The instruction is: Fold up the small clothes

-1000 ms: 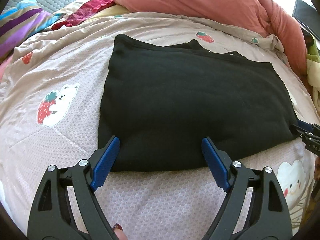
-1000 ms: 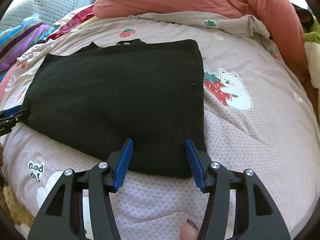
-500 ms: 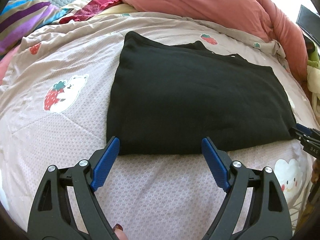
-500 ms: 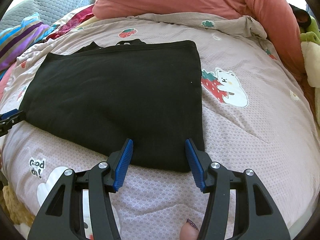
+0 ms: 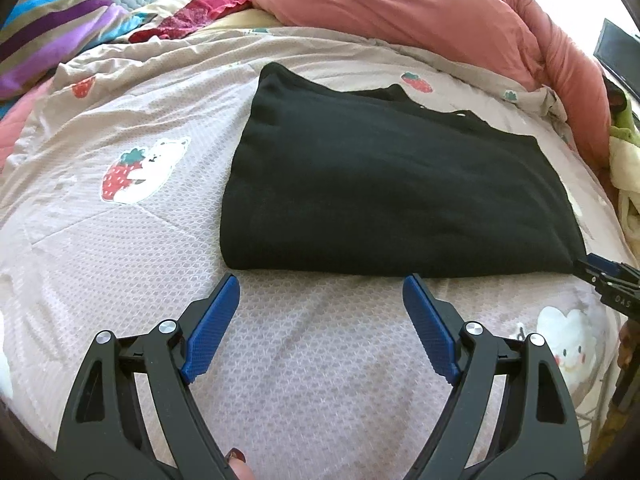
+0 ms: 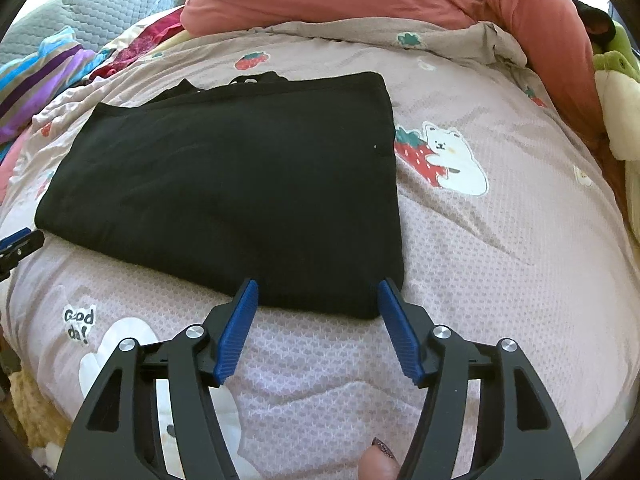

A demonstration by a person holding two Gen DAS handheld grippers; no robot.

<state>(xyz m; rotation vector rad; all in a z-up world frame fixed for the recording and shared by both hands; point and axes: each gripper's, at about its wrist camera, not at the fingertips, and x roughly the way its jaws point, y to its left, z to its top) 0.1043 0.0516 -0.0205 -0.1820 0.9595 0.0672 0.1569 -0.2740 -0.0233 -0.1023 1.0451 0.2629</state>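
The folded black knit garment (image 5: 384,192) lies flat on the pink strawberry-print quilt (image 5: 120,240). The left gripper (image 5: 320,300) hangs wide and empty at its 6 o'clock edge. The right gripper (image 6: 316,294), jaws opening, straddles the garment's 5 o'clock corner.

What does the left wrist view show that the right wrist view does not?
Only the left wrist view shows the left claw whole, open, with just bedding between its pads, plus a dark screen at the right edge. Only the right wrist view shows the right claw whole, opening around the black garment's near corner, and the "Good day" print. Both show the folded garment, the quilt and the pink duvet.
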